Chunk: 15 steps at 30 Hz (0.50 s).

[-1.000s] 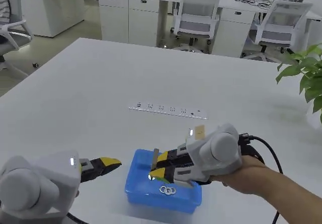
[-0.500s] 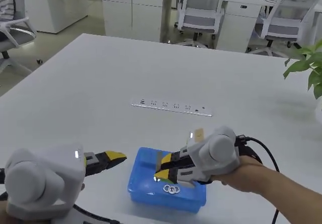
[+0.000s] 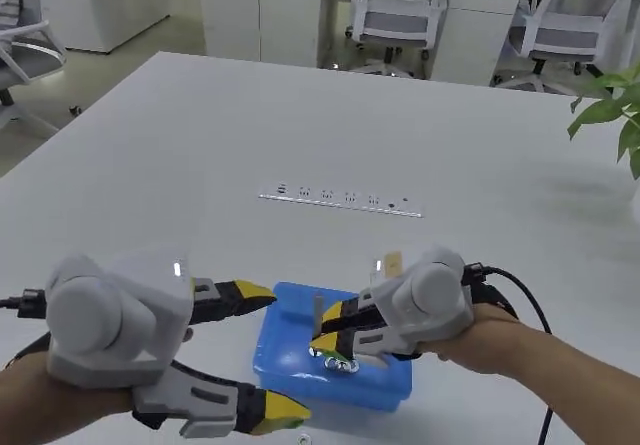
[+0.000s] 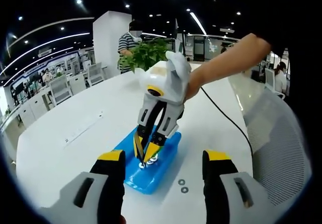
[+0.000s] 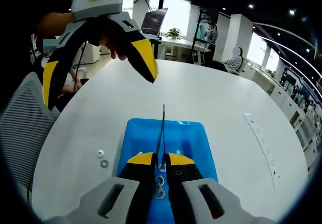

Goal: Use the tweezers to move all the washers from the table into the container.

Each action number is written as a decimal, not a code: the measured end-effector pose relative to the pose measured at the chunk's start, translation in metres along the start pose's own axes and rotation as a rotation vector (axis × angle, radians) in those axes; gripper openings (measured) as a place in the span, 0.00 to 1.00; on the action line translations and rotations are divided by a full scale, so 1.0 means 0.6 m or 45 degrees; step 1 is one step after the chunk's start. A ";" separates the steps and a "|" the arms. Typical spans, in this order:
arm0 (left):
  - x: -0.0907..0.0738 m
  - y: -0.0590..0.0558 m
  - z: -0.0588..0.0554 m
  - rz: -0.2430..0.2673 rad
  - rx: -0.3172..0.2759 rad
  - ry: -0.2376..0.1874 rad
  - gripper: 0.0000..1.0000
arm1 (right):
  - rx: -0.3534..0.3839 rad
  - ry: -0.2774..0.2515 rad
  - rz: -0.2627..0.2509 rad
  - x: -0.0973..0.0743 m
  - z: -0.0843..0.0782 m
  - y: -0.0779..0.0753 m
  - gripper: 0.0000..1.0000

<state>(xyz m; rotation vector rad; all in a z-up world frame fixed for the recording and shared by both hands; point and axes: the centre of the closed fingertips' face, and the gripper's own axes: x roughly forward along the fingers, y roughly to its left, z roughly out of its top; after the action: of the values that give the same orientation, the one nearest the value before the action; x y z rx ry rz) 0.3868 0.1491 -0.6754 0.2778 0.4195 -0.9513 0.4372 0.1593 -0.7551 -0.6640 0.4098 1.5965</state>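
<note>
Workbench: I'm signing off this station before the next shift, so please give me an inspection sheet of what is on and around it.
Surface: white table, with a power strip set into it.
Job's things: blue container holds several washers; two loose washers lie on the table beside it; tweezers point over the container.
Clutter: nothing seen.
Grippers: right gripper, jaws shut on the tweezers; left gripper, jaws wide open and empty.
Cables: black cable trails from the right gripper.
Surroundings: office chairs, white cabinets, potted plant.
</note>
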 end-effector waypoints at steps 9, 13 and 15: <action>0.031 0.030 0.005 0.008 0.068 0.025 0.35 | 0.018 -0.006 0.006 0.003 -0.011 -0.001 0.10; 0.046 0.047 0.008 0.041 0.087 0.038 0.26 | 0.022 -0.007 0.005 0.003 -0.012 -0.001 0.10; 0.053 0.054 0.007 0.057 0.099 0.053 0.23 | 0.017 -0.007 0.007 0.003 -0.012 -0.001 0.10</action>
<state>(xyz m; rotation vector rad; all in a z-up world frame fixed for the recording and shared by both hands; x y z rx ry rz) 0.4309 0.1425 -0.6852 0.3769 0.4132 -0.9207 0.4389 0.1565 -0.7615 -0.6483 0.4181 1.5991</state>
